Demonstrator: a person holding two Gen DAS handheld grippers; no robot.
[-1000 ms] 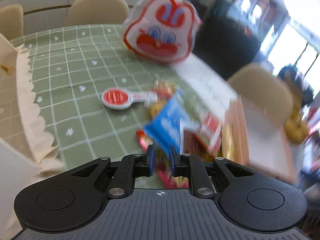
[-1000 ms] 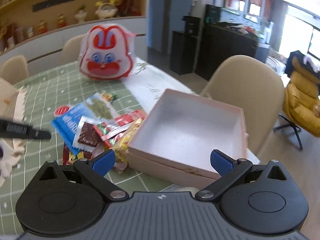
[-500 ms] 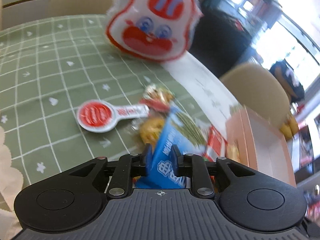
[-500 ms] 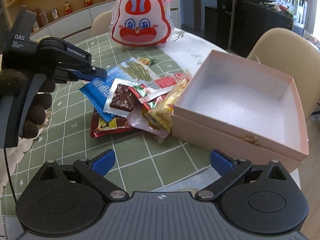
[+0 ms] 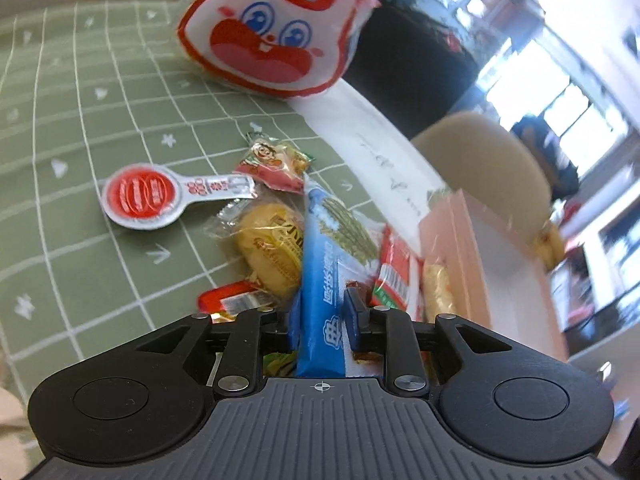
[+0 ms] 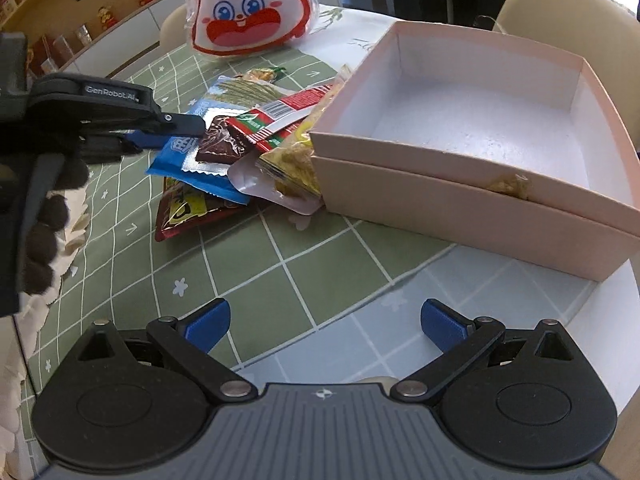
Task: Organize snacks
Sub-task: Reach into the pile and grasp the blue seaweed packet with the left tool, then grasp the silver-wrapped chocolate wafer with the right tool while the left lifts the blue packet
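The right tongs (image 6: pixel 324 322) gape wide above the green-checked surface (image 6: pixel 248 280); the left tongs (image 6: pixel 182 130) reach the blue packet (image 6: pixel 176 156) beside the pink box (image 6: pixel 460 196).

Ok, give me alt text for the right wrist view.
The open right gripper hovers over a green checked tablecloth before an empty pink box. Left of the box lies a snack pile, where the left gripper reaches a blue packet.

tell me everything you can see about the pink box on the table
The pink box is a square, open-topped cardboard box with a white, empty inside, nested in its own lid or base. It sits flat at the table's edge. A yellowish smear marks its front rim. A yellow snack packet leans against its left wall.
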